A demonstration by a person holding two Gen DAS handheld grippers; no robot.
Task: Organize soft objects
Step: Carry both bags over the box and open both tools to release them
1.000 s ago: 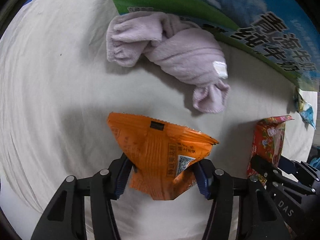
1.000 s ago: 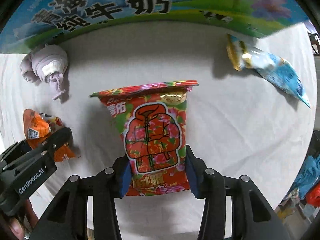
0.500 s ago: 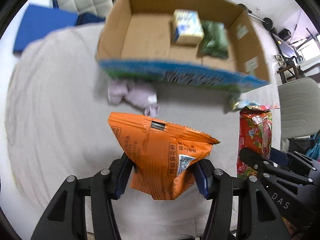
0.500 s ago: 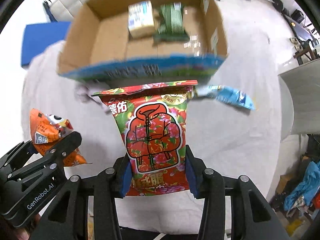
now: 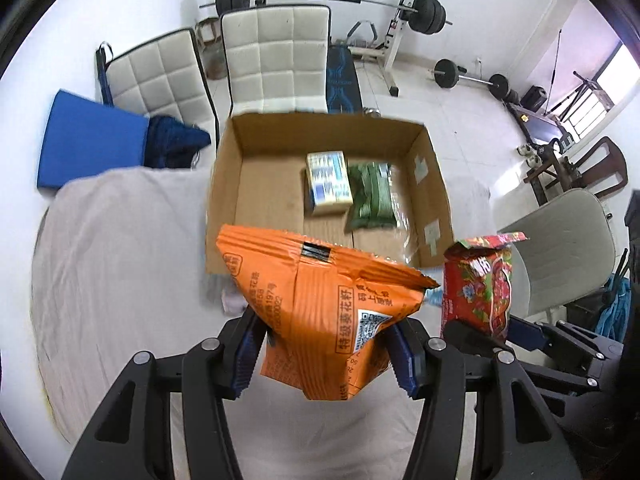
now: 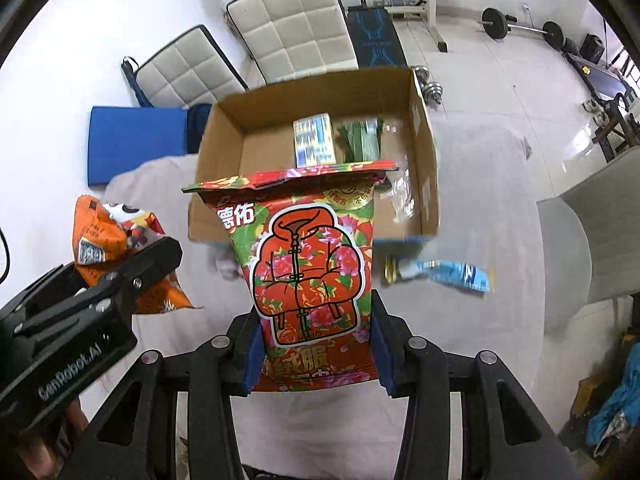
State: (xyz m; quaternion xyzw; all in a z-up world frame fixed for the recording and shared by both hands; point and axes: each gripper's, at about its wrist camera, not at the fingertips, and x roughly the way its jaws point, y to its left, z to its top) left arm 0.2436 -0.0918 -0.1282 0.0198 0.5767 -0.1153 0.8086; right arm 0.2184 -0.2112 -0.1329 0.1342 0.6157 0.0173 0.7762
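My left gripper (image 5: 326, 350) is shut on an orange snack bag (image 5: 320, 304) and holds it high above the cloth-covered table (image 5: 112, 264). My right gripper (image 6: 316, 350) is shut on a red flowered snack bag (image 6: 312, 264), also raised. Each bag shows in the other view: the red bag (image 5: 478, 284) at the right, the orange bag (image 6: 108, 240) at the left. An open cardboard box (image 5: 256, 192) lies ahead below, holding a blue-white pack (image 5: 328, 182) and a green pack (image 5: 370, 196). A lilac towel (image 5: 232, 302) is mostly hidden behind the orange bag.
A blue snack packet (image 6: 440, 274) lies on the cloth to the right of the box. White padded chairs (image 5: 276, 60) and a blue cushion (image 5: 92, 140) stand beyond the table. A grey chair (image 5: 560, 248) is at the right. Gym weights stand at the back.
Both grippers have risen well above the table with their bags. The view went from close on the towel and box wall to looking down into the open box.
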